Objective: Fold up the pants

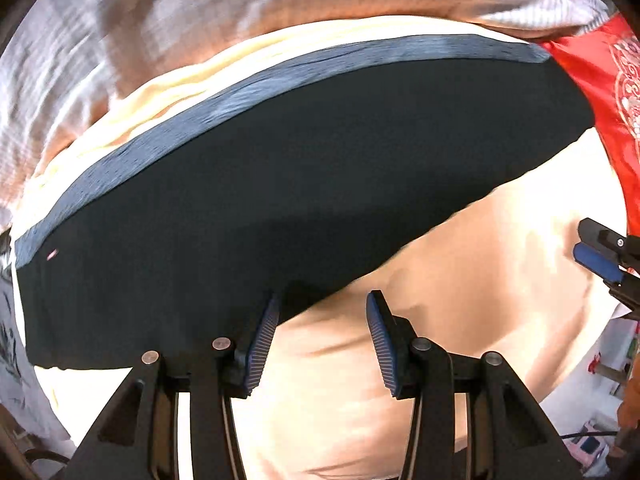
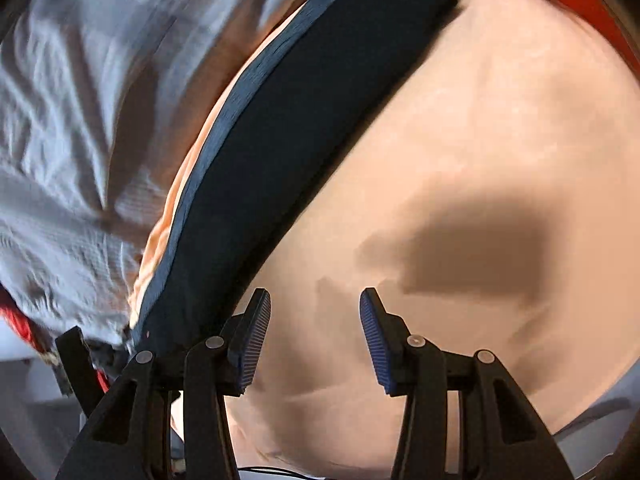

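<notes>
Dark navy pants (image 1: 280, 184) lie folded flat on a peach sheet (image 1: 460, 248), with a lighter blue waistband (image 1: 248, 92) along the far edge. My left gripper (image 1: 322, 312) is open and empty just over the pants' near edge. In the right wrist view the pants (image 2: 304, 128) run as a long dark strip from lower left to top. My right gripper (image 2: 314, 308) is open and empty above the peach sheet (image 2: 480, 140), beside the pants' right edge. The right gripper also shows in the left wrist view (image 1: 596, 252) at the right edge.
A crumpled pale grey checked blanket (image 1: 132, 36) lies beyond the pants; it also shows at the left of the right wrist view (image 2: 80, 120). A red embroidered cloth (image 1: 608, 120) lies at the right. The gripper's shadow (image 2: 472, 240) falls on the sheet.
</notes>
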`<state>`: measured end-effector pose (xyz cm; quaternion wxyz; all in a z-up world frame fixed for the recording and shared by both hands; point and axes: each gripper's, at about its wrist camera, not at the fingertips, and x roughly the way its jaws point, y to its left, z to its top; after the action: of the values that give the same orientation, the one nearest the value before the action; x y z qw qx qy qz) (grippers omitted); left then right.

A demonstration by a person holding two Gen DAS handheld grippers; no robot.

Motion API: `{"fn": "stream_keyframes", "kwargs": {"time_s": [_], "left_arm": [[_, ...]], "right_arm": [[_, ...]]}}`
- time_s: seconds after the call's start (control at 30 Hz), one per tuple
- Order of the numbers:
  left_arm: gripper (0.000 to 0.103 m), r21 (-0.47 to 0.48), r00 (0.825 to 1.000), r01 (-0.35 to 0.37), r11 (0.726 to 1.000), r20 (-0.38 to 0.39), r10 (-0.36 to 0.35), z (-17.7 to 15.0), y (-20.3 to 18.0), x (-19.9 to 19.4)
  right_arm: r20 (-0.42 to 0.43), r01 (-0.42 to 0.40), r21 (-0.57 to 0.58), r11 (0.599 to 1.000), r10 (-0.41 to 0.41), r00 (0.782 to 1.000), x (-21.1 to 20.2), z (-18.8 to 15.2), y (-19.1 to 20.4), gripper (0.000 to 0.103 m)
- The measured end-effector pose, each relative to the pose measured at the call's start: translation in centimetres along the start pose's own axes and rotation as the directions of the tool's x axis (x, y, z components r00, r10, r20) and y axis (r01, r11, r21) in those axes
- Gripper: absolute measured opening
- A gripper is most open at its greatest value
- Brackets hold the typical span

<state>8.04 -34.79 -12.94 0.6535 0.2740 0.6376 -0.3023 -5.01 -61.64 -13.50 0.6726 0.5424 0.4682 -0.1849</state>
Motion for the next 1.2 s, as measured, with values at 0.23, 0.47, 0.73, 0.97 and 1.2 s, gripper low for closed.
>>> {"fn": "stream_keyframes", "kwargs": {"time_s": [0.23, 0.47, 0.73, 0.97, 1.2], "left_arm": [[0.047, -0.017, 1.000, 0.007, 1.000, 0.008, -0.006, 3.9, -5.1, 0.4], [0.047, -0.051, 1.000, -0.012, 0.999, -0.011, 0.011, 7.7, -8.0, 1.1], [0.047, -0.058, 0.998, -0.055, 0.997, -0.039, 0.053, 8.2, -11.6, 3.3], [0.047, -0.092, 0.995, -0.090, 0.992, -0.044, 0.086, 9.2, -11.7, 2.7], [0.047, -0.130, 0.995, -0.096, 0.987, -0.045, 0.091, 10.1, -11.9, 2.4]], "right_arm": [[0.120, 0.027, 0.006, 1.000, -0.027, 0.992, -3.0, 5.0, -2.0, 0.051], [0.215, 0.042, -0.030, 0.999, -0.035, 0.976, -3.2, 13.6, -2.5, 0.051], [0.284, 0.109, 0.049, 0.993, -0.118, 0.951, -4.8, 16.5, -4.9, 0.051], [0.200, -0.075, -0.060, 0.995, 0.086, 0.976, -2.5, 18.7, -0.8, 0.051], [0.178, 0.003, -0.042, 0.999, 0.004, 0.984, 2.2, 24.2, 0.2, 0.048]]}}
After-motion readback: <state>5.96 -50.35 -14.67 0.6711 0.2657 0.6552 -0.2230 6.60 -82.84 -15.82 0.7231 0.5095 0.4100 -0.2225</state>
